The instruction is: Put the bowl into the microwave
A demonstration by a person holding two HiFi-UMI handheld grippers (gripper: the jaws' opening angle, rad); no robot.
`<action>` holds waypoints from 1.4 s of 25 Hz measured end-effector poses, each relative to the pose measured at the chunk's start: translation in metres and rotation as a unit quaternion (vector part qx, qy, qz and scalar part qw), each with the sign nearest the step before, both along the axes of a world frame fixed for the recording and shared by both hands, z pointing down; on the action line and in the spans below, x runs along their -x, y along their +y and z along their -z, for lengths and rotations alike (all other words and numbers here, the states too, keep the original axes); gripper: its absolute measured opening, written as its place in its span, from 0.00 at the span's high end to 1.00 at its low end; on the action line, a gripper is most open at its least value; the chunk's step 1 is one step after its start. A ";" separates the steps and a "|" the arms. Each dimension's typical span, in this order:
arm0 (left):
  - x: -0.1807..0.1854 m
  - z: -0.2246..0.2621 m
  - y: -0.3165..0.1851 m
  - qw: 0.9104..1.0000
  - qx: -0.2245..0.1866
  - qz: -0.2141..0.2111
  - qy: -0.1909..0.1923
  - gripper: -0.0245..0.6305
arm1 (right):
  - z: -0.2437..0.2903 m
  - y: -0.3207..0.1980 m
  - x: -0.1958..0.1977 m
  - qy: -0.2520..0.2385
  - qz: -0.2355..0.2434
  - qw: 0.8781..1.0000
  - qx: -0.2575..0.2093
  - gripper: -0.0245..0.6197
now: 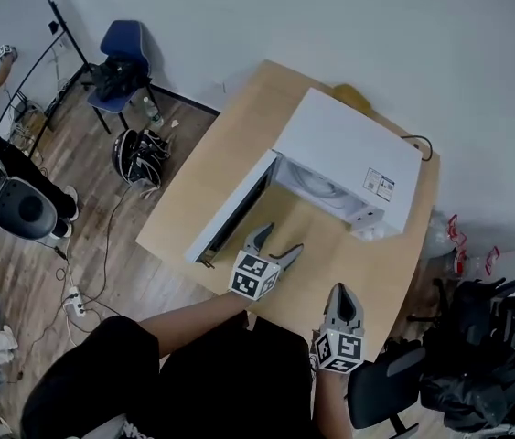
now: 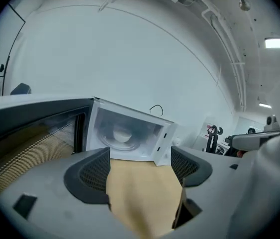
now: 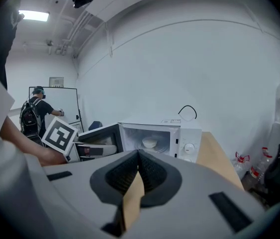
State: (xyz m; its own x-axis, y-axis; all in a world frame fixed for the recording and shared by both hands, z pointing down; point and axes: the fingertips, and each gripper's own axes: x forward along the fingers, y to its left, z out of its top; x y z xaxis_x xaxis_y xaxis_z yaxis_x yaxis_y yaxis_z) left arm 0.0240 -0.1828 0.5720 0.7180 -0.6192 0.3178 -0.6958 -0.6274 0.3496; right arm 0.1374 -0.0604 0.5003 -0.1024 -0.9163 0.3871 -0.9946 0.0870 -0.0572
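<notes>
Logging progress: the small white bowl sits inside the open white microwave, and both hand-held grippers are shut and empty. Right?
No: the left gripper view shows the left hand-held gripper open; the right hand-held gripper is shut. Both are empty; the small white bowl is inside the open white microwave.

The head view looks steeply down on the counter (image 1: 239, 144) from above, while both gripper views look low across it into the open microwave (image 2: 125, 138) all three share.
</notes>
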 end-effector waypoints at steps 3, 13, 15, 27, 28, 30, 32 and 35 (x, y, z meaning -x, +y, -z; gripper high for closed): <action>0.013 0.023 0.033 1.000 -0.013 -0.008 0.016 0.42 | 0.011 0.022 0.009 0.008 -0.006 1.000 -0.010 0.87; 0.038 0.102 0.134 0.996 -0.054 -0.010 0.077 0.59 | 0.047 0.088 0.022 0.012 -0.001 0.999 -0.048 0.87; 0.044 0.114 0.157 0.995 -0.066 -0.003 0.078 0.76 | 0.051 0.104 0.027 0.009 0.007 0.998 -0.054 0.87; 0.037 0.144 0.344 0.994 -0.106 -0.013 0.024 0.93 | 0.057 0.256 0.042 -0.013 0.017 0.997 -0.073 0.87; 0.036 0.143 0.362 0.995 -0.101 -0.011 0.024 0.93 | 0.057 0.272 0.043 -0.014 0.018 0.997 -0.071 0.87; 0.036 0.142 0.395 0.995 -0.093 -0.007 0.026 0.93 | 0.058 0.302 0.046 -0.015 0.022 0.997 -0.068 0.87; 0.039 0.142 0.423 0.995 -0.093 -0.004 0.022 0.93 | 0.060 0.327 0.050 -0.013 0.026 0.997 -0.068 0.87; 0.046 0.141 0.449 0.995 -0.096 -0.001 0.011 0.93 | 0.065 0.357 0.055 -0.011 0.025 0.997 -0.071 0.87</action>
State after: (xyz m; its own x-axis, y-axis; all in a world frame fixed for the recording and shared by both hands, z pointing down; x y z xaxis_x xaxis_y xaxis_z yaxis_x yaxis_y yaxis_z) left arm -0.0216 0.2665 0.4313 0.7250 -0.6655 0.1777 -0.6878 -0.6860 0.2372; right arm 0.0822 0.2962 0.4355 -0.1569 -0.9553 0.2505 -0.9873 0.1456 -0.0632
